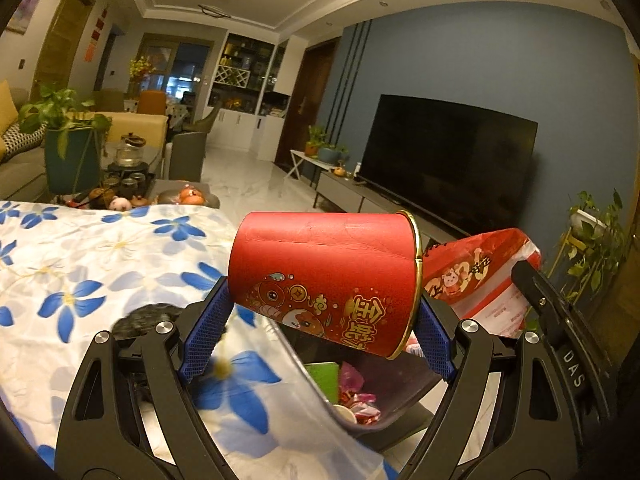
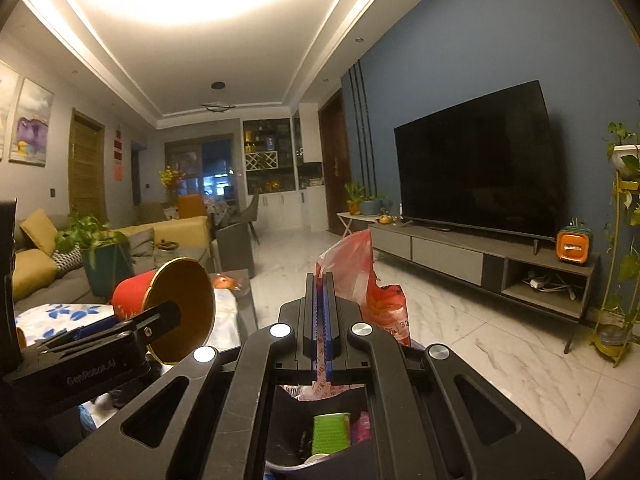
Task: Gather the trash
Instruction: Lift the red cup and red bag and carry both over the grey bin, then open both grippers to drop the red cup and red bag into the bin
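A flowered tablecloth covers the table, whose right edge drops to a bin holding wrappers. The left gripper pinches a red tub on its side, above that edge and over the bin. Just right, the right gripper is pressed together on the rim of a red bag. Beyond lies open marble floor, then a television against the blue wall.
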Available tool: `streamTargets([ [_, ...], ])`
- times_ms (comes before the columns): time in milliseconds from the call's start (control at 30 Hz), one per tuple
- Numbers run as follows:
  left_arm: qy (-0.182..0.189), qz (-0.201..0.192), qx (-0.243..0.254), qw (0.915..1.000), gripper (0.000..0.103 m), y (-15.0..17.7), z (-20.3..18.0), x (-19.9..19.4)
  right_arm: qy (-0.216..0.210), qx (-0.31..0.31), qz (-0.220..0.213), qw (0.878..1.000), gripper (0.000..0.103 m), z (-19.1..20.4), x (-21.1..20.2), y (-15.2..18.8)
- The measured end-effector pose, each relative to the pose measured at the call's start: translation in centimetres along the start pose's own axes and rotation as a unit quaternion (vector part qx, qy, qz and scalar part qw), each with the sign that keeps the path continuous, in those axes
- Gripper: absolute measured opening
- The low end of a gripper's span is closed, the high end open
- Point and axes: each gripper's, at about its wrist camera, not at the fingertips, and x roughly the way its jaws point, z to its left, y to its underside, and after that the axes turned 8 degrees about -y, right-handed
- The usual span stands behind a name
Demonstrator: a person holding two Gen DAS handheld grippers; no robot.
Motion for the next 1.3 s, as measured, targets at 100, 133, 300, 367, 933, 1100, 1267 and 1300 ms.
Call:
streamTargets([
  [100, 0.002, 0.000, 0.009, 1.0000, 0.083, 0.0, -0.8, 1.0, 0.007, -0.006, 0.004, 1.000, 0.003, -0.5, 0.6, 0.4],
  [133, 0.003, 0.001, 0.011, 0.9999, 0.083, 0.0, -1.0, 1.4, 0.008, -0.007, 0.005, 1.000, 0.003, -0.5, 0.7, 0.4],
  [300, 0.009, 0.011, 0.014, 0.9998, 0.083, 0.4, -1.8, 2.4, 0.013, -0.011, 0.010, 1.000, 0.003, -1.3, 1.6, 0.9],
  [367, 0.011, 0.013, 0.019, 0.9997, 0.083, 0.5, -2.1, 2.8, 0.014, -0.011, 0.011, 1.000, 0.003, -1.2, 1.7, 0.9],
  [933, 0.034, 0.062, 0.020, 0.9973, 0.084, 1.7, -2.5, 7.2, 0.013, -0.001, 0.035, 0.999, 0.032, -2.2, 3.3, 1.8],
  [1100, 0.028, 0.082, 0.005, 0.9962, 0.086, 2.2, -1.6, 8.1, 0.024, -0.002, 0.038, 0.999, 0.037, -2.4, 2.9, 2.0],
  [1267, 0.021, 0.076, 0.000, 0.9969, 0.089, 2.3, -1.0, 7.1, 0.026, 0.012, 0.042, 0.999, 0.042, -2.8, 2.4, 2.1],
  [1300, 0.021, 0.070, -0.001, 0.9973, 0.090, 2.2, -1.0, 6.6, 0.024, 0.016, 0.042, 0.999, 0.043, -2.9, 2.2, 2.0],
])
